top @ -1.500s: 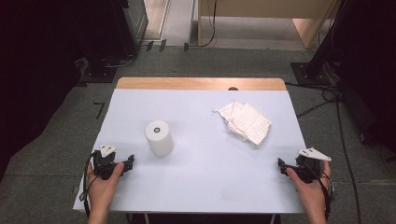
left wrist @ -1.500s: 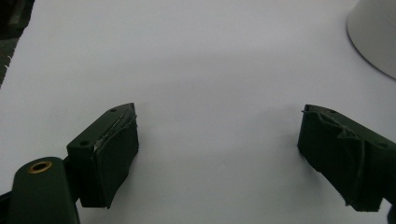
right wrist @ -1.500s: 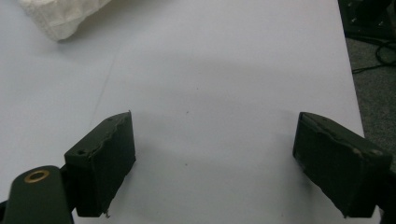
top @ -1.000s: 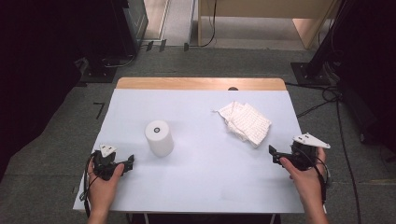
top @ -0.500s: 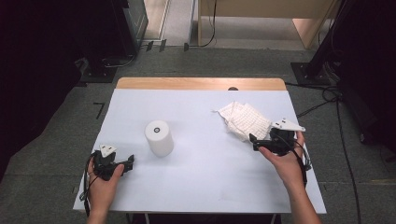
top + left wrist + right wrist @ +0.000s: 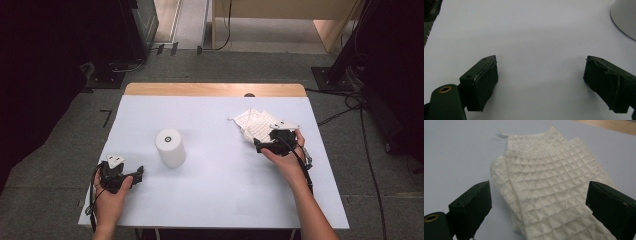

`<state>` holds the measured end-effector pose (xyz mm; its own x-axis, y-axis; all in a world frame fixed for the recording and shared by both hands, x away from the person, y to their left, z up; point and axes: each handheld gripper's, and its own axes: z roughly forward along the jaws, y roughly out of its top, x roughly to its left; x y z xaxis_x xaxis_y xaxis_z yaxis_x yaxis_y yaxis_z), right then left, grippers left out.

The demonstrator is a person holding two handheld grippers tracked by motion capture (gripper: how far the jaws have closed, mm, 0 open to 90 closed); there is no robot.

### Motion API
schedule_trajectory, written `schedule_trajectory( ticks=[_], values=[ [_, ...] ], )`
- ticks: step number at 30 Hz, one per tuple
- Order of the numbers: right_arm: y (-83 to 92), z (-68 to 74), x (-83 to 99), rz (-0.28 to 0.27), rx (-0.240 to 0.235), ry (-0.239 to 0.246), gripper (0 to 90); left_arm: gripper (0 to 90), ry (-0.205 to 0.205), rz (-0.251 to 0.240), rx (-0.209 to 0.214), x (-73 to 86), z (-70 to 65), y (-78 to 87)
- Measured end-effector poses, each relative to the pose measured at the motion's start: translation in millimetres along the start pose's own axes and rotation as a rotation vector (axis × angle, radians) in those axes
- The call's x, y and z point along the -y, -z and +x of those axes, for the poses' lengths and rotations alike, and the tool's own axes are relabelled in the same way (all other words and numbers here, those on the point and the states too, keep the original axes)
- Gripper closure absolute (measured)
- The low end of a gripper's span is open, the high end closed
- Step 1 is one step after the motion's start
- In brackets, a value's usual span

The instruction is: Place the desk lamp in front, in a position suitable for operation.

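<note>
Right gripper poised over the crumpled white waffle-weave cloth

The cloth lies at the right rear of the white worktop; the right gripper's jaws, spread wide and just starting to close, straddle its near edge without pinching it. Best to sink lower and catch both folded layers before closing. The left gripper rests open and empty near the white cylindrical roll.

The cloth is off-white woven fabric with a raised waffle grid, soft and matt. The table top is smooth, matt and pale, with a bare wood strip along its far edge. The white roll looks smooth and matt. The gripper pads are dark, matt, scuffed rubbery material.
</note>
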<state>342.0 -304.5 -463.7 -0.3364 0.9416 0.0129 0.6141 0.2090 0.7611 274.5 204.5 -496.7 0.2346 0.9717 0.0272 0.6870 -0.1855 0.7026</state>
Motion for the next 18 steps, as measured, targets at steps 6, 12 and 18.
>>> schedule_trajectory(
  ticks=[6,12,18],
  values=[
    [-20.3,4.4,4.0,0.031,0.026,0.022,14.7,12.1,-0.001,0.000,0.002,-0.1,0.2,0.0],
    [-31.9,1.5,11.3,0.062,0.049,0.004,19.2,12.0,-0.002,-0.001,0.001,0.1,0.1,0.0],
    [-31.6,-0.3,14.3,0.065,0.055,0.006,41.5,12.1,0.000,-0.003,0.000,0.1,-0.3,0.2]
  ],
)
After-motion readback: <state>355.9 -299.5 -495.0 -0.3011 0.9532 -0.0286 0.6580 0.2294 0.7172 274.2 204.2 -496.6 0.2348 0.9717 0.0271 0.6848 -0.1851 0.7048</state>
